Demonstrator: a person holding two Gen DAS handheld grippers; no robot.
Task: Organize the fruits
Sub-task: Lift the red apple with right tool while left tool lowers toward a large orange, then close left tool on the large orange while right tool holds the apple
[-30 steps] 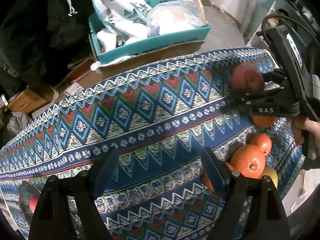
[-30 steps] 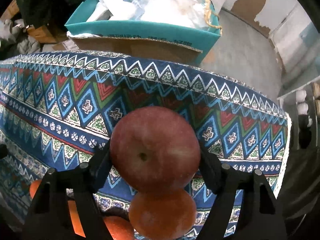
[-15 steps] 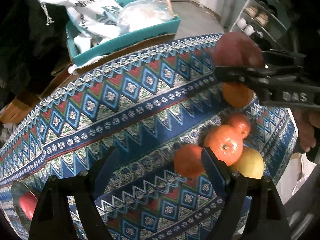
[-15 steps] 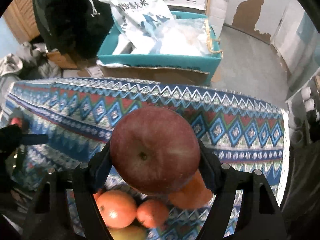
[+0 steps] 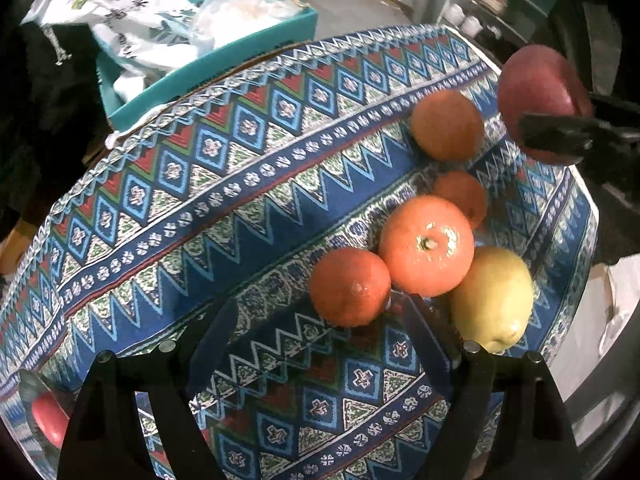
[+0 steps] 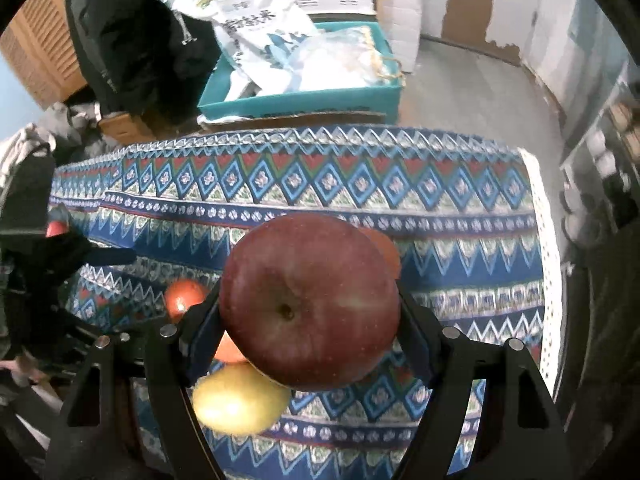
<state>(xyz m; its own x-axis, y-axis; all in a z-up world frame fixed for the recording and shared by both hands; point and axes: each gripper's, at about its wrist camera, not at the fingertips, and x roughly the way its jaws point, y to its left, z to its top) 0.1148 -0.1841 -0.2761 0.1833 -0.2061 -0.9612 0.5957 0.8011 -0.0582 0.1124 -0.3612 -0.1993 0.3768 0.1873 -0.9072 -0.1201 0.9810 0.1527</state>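
Left wrist view: the left gripper (image 5: 316,344) hangs released over the tablecloth (image 5: 224,208), oranges (image 5: 426,245) just right; keep it clear. Right wrist view: the right gripper (image 6: 310,312) clenches the red apple (image 6: 310,300), lifted off the pile; carry it level, grip firm.

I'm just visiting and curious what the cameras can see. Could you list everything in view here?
red apple: one, dark red, clamped between the right gripper's fingers, above the cloth
oranges: four, orange, clustered at the table's right end
pear: one, yellow-green, touching the largest orange
red fruit: one, partly seen at the lower left edge, in a dish
tablecloth: one, blue patterned, covering the table
teal box: one, behind the table, holding white bags
left gripper: one, black, open, empty
right gripper: one, black, holding the apple
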